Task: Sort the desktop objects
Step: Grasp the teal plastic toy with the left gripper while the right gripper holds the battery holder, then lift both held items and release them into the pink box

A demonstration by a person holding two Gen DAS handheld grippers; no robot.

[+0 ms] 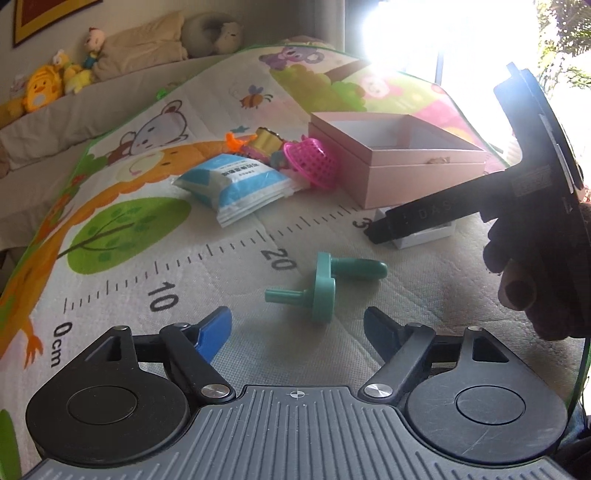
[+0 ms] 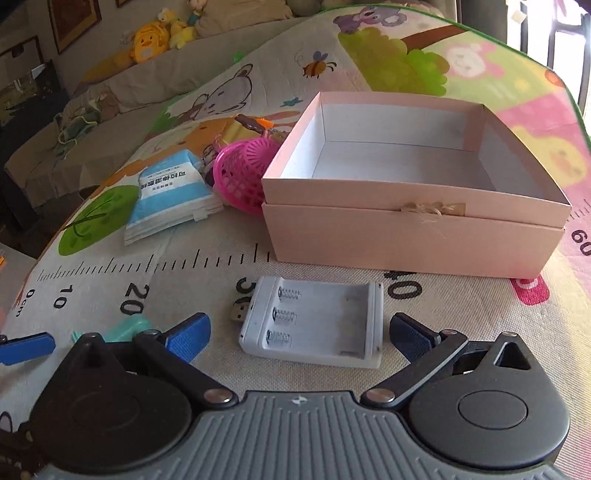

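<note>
Cartoon play mat point(image 1: 155, 236), plush-lined sofa point(image 1: 110, 92), glaring window point(image 1: 443, 33) behind.

Plush toys point(image 1: 48, 83) are lined along the sofa ledge point(image 1: 110, 99). A framed picture point(image 2: 75, 20) is hung above.

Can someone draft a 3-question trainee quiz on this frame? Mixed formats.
1. True or false: the pink box already holds sorted items.
2. Which thing lies right in front of the right gripper? A) white battery charger B) blue packet C) pink basket
3. Fill in: the teal plastic part lies on the mat ahead of the ____ gripper.

Key: 1 false, the box looks empty; 2 A; 3 left. Both grippers stand open, holding nothing.
</note>
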